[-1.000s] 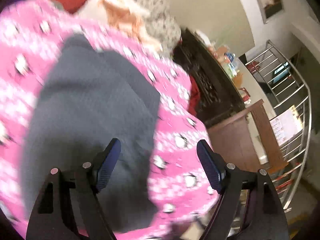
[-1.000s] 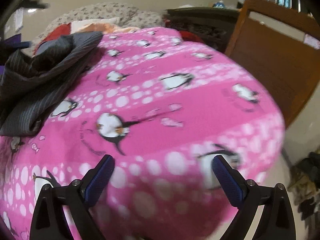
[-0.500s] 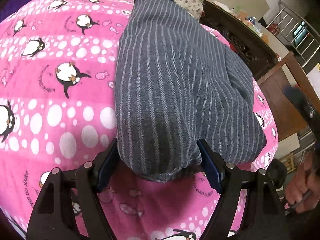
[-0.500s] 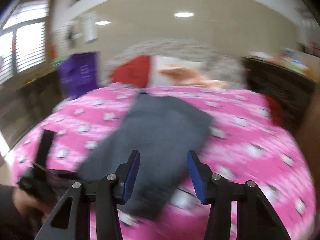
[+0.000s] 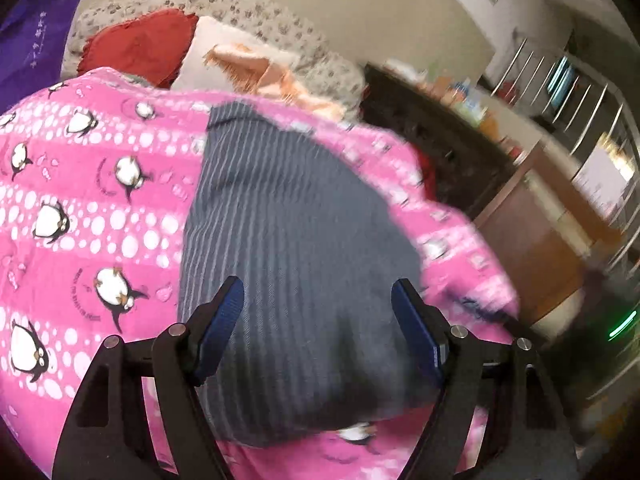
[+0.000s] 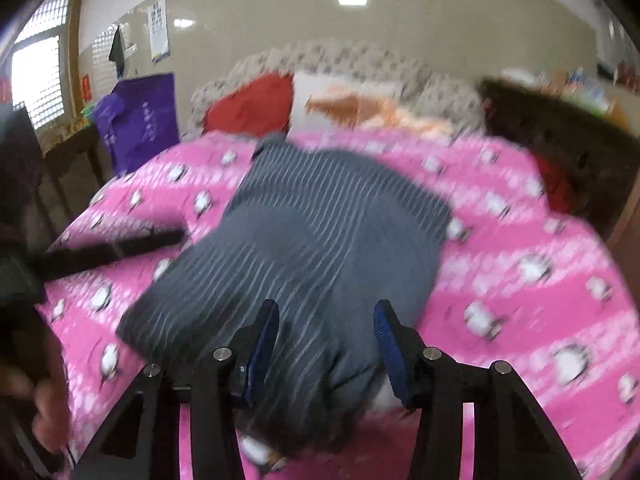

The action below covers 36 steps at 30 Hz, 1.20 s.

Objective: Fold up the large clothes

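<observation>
A grey striped garment (image 5: 288, 240) lies lengthwise on the pink penguin blanket (image 5: 100, 220) of a bed. My left gripper (image 5: 318, 320) hovers wide open over the garment's near end, its blue pads apart from the cloth. In the right wrist view the same garment (image 6: 320, 232) runs away from me across the blanket (image 6: 520, 300). My right gripper (image 6: 326, 340) stands about half open above its near edge with nothing pinched. A dark blurred bar (image 6: 120, 248) of the other gripper and a hand (image 6: 44, 412) show at the left.
Red pillow (image 5: 136, 50) and a white and orange one (image 5: 240, 64) lean on the patterned headboard. A purple bag (image 5: 32, 40) stands at the left. A dark cabinet (image 5: 440, 152), a brown wooden panel (image 5: 532, 248) and a metal railing (image 5: 580, 92) flank the bed's right side.
The right gripper swung from the bed's corner to face the garment, and its jaws narrowed. The garment, bunched a second ago, now lies spread flat. The left gripper shifted over its near end.
</observation>
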Available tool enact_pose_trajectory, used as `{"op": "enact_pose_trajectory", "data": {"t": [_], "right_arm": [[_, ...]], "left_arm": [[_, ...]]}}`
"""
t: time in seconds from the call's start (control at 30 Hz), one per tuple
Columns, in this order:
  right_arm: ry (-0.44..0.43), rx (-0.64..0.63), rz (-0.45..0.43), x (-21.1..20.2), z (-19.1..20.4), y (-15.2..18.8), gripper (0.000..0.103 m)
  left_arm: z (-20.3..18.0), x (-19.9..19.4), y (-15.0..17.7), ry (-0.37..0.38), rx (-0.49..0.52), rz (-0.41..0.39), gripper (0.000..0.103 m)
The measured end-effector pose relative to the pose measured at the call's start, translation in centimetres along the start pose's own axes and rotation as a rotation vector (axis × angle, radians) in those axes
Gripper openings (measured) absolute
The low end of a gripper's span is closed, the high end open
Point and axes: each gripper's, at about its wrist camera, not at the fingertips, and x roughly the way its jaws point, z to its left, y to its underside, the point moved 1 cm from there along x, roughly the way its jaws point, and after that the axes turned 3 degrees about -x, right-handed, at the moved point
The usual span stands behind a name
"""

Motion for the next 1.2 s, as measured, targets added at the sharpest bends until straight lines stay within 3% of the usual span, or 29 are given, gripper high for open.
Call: {"op": "enact_pose_trajectory", "data": {"t": [0.07, 0.2, 0.3, 0.37, 0.43, 0.53, 0.6, 0.67, 0.87, 1.03, 1.1, 1.2], "right_arm": [[0.019, 0.014, -0.026, 0.2, -0.8, -1.6, 0.047], [0.022, 0.086, -0.037, 1.8, -1.9, -5.0, 0.051], [0.041, 0.194, -0.013, 4.3, -2.6, -7.5, 0.054], [0.003, 0.288, 0.014, 6.6, -2.9, -8.6, 0.055], [-0.04, 0.339, 0.049, 9.4, -3.1, -8.5, 0.055], [0.01, 0.337, 0.085, 13.3, -3.8, -7.3, 0.056], [-0.004, 0.351, 0.118, 15.6, -4.8, -5.8, 0.057], [-0.025, 0.333, 0.095, 16.7, -5.3, -4.3, 0.059], [-0.049, 0.338, 0.133, 18.7, -5.8, -4.2, 0.063], [-0.068, 0.352, 0.152, 19.6, -6.2, -4.1, 0.065], [-0.068, 0.353, 0.141, 19.2, -6.2, -4.1, 0.064], [-0.084, 0.37, 0.112, 18.2, -6.6, -3.5, 0.064]], "left_arm": [[0.9, 1.2, 2.2, -0.022, -0.01, 0.045, 0.076], [0.9, 1.3, 4.3, -0.104, 0.08, 0.013, 0.076], [0.8, 1.7, 4.8, -0.117, 0.117, 0.0, 0.076], [0.8, 1.8, 5.0, -0.124, 0.134, -0.011, 0.076], [0.9, 1.6, 5.4, -0.123, 0.14, -0.021, 0.076], [1.2, 1.8, 5.1, -0.109, 0.122, -0.016, 0.076], [1.5, 1.9, 5.1, -0.093, 0.113, -0.009, 0.075], [1.4, 2.2, 5.2, -0.08, 0.124, -0.005, 0.075], [2.2, 2.9, 4.8, -0.043, 0.09, -0.013, 0.075], [1.5, 2.5, 4.5, -0.074, 0.11, -0.005, 0.074], [0.7, 1.3, 3.1, -0.103, 0.103, 0.005, 0.072], [-0.2, -0.8, -0.4, -0.098, 0.095, -0.08, 0.072]]}}
